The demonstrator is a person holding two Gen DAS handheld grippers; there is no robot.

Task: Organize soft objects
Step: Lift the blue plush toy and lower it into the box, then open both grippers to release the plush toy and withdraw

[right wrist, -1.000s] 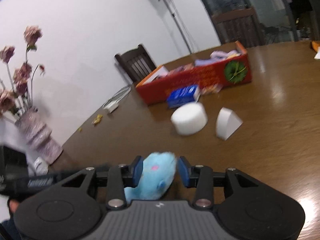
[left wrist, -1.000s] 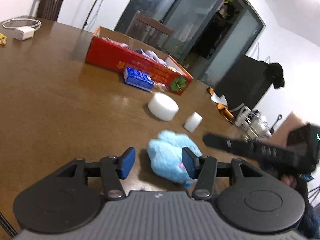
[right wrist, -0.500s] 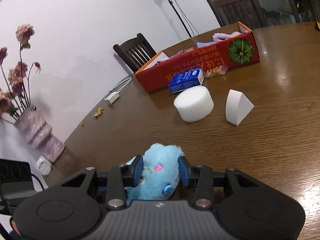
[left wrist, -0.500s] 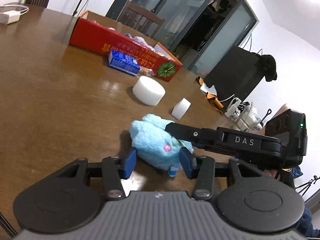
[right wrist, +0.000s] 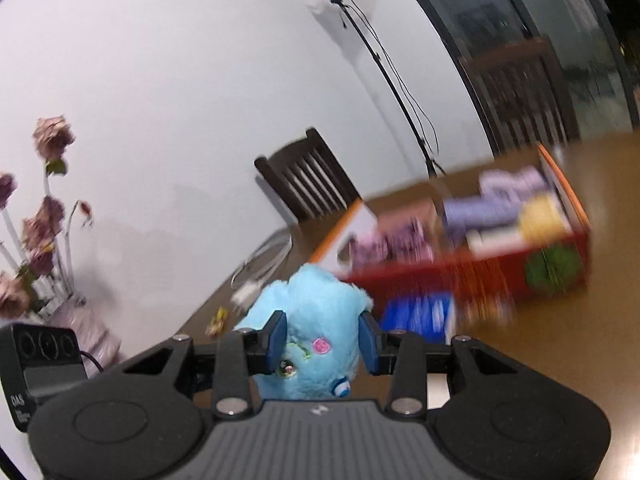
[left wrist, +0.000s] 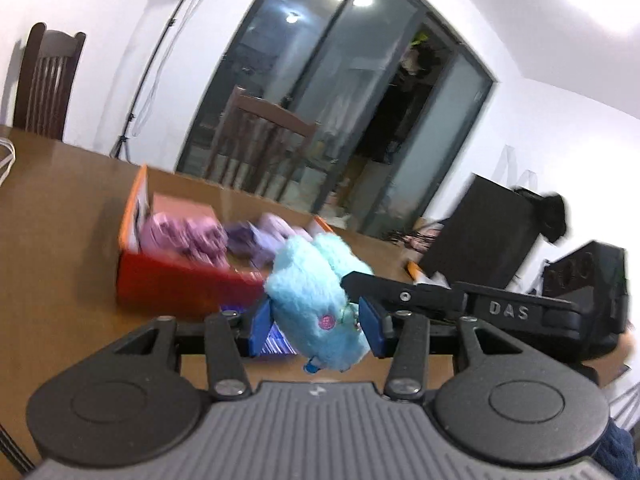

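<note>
A fluffy blue plush toy (left wrist: 308,280) hangs in the air above the brown table (left wrist: 60,240), held from two sides. My left gripper (left wrist: 316,328) is shut on it, blue pads pressed into the fur. My right gripper (right wrist: 322,344) is shut on the same plush toy (right wrist: 316,300), across its face. Just beyond stands the red cardboard box (left wrist: 180,280), open at the top, with pink and purple soft things (left wrist: 188,236) in it. In the right wrist view the red box (right wrist: 460,276) also holds a yellow item (right wrist: 540,216).
A blue packet (right wrist: 420,316) lies in front of the box. A white charger and cable (right wrist: 264,260) rest near the table's far edge. Dark wooden chairs (right wrist: 308,184) stand around the table. A vase of dried flowers (right wrist: 40,220) is at the left, a black monitor (left wrist: 480,232) at the right.
Both grippers have lifted the blue plush off the table and carried it toward the red box, which now looms much closer. The white foam pieces have dropped out of view.
</note>
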